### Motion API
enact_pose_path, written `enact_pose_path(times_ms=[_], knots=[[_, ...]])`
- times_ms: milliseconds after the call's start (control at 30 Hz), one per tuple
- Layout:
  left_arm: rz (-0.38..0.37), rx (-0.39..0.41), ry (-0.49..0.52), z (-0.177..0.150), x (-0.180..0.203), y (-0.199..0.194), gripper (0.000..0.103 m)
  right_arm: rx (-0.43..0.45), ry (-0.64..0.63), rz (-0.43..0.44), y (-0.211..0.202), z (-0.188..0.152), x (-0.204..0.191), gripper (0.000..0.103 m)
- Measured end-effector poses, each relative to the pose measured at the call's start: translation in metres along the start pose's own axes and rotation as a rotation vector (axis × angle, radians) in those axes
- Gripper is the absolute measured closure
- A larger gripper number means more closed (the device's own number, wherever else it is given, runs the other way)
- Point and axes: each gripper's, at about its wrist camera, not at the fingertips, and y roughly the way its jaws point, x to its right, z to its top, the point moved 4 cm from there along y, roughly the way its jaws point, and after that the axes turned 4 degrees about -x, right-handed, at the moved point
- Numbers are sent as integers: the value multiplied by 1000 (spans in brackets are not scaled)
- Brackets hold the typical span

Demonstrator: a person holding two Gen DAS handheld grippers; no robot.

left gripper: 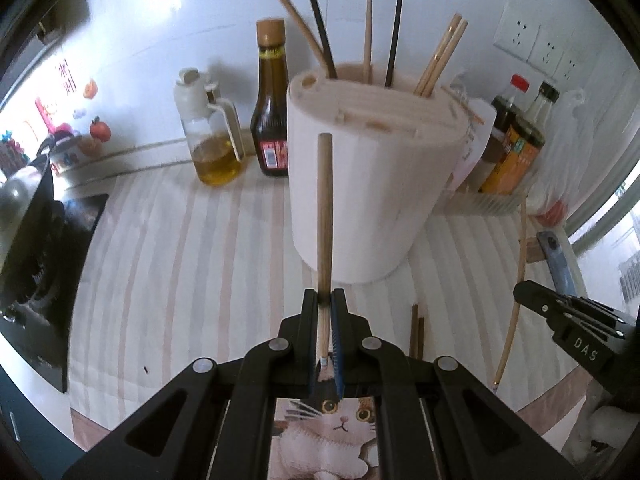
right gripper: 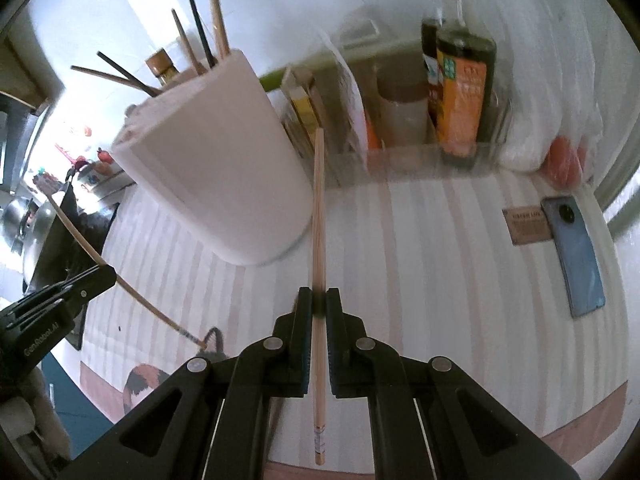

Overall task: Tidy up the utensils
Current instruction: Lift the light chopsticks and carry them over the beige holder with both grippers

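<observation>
Left wrist view: left tool (left gripper: 325,300) clamps a chopstick (left gripper: 325,216), holder (left gripper: 372,184) just ahead. Right tool (right gripper: 319,304) pinches another chopstick (right gripper: 319,240), holder (right gripper: 216,168) ahead-left. Mid-transfer; next, likely tip each into the holder's slots.

We cannot see where the chopsticks (left gripper: 394,40) end inside the white holder (left gripper: 368,184); its wall hides them. In the right wrist view the bottles (right gripper: 460,80) are motion-blurred, labels unreadable, and the phone (right gripper: 576,256) partly covers a brown card (right gripper: 526,226)
</observation>
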Motion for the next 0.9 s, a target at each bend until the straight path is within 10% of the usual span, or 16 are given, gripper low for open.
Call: enact_pose_path(times_ms=[900], knots=[[-102, 307, -69, 90, -6, -145, 99, 343, -78, 152, -108, 126, -70, 97]])
